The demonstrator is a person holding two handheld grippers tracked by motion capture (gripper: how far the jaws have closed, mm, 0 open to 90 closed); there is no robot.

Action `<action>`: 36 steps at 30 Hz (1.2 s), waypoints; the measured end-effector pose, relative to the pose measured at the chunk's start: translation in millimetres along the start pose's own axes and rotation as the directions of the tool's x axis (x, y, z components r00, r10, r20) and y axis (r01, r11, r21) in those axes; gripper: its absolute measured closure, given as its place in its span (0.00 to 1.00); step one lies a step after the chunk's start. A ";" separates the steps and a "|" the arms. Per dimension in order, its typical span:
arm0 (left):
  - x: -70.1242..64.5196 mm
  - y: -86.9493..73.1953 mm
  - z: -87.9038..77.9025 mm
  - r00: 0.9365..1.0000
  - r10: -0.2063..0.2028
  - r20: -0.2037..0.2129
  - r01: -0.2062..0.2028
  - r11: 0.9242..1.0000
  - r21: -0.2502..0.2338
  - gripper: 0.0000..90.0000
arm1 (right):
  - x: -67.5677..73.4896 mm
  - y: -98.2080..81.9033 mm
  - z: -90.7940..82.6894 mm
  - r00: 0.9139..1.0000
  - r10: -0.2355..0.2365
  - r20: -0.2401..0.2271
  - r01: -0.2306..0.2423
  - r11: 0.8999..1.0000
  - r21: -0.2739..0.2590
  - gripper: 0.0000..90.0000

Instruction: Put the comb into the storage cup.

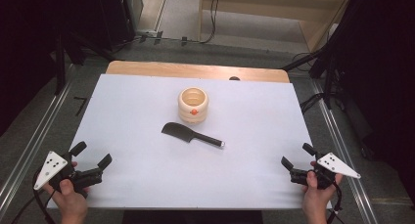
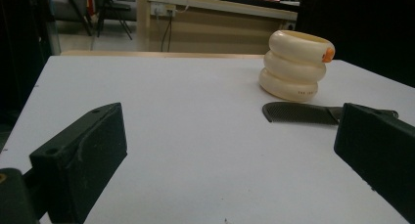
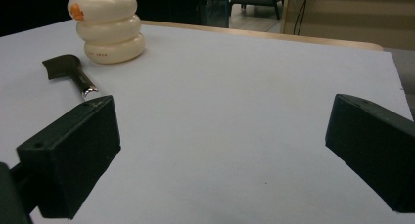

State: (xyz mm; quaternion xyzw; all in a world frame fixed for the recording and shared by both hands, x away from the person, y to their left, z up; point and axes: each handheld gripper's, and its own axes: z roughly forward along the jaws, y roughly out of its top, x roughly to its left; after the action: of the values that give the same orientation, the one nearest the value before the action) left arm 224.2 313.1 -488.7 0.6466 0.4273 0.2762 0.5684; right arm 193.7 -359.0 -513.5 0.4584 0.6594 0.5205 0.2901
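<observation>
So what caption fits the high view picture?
Two open grippers wait beside a black toy cleaver and cream ringed cup.

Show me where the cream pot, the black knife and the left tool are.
cream pot (image 1: pixel 193 105): high view, on its ribbed side wall.
black knife (image 1: pixel 177 131): high view, on the broad blade.
left tool (image 1: pixel 92 155): high view, midway between its two open jaws.
</observation>
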 end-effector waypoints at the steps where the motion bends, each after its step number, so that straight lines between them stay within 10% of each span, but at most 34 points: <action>1: 0.2 -0.2 -0.1 1.000 -0.003 -0.002 0.003 1.000 0.000 0.00 | 1.0 0.6 0.6 1.000 -0.005 0.001 0.005 1.000 0.001 0.00; 13: -3.3 -1.5 1.8 1.000 0.026 0.009 -0.026 1.000 0.013 0.00 | 22.8 25.8 8.7 0.996 -0.064 -0.067 0.069 0.995 0.077 0.00; 36: -3.9 -1.9 2.1 0.999 0.028 0.016 -0.028 1.000 0.014 0.00 | 59.9 86.6 63.6 0.944 -0.222 -0.245 0.275 0.939 0.208 0.00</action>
State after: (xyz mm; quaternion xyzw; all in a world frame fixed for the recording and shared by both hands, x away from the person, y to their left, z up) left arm 223.6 308.6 -490.5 0.6586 0.4158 0.2760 0.5632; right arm 249.9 -274.7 -443.9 0.3428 0.7980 0.4429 0.2226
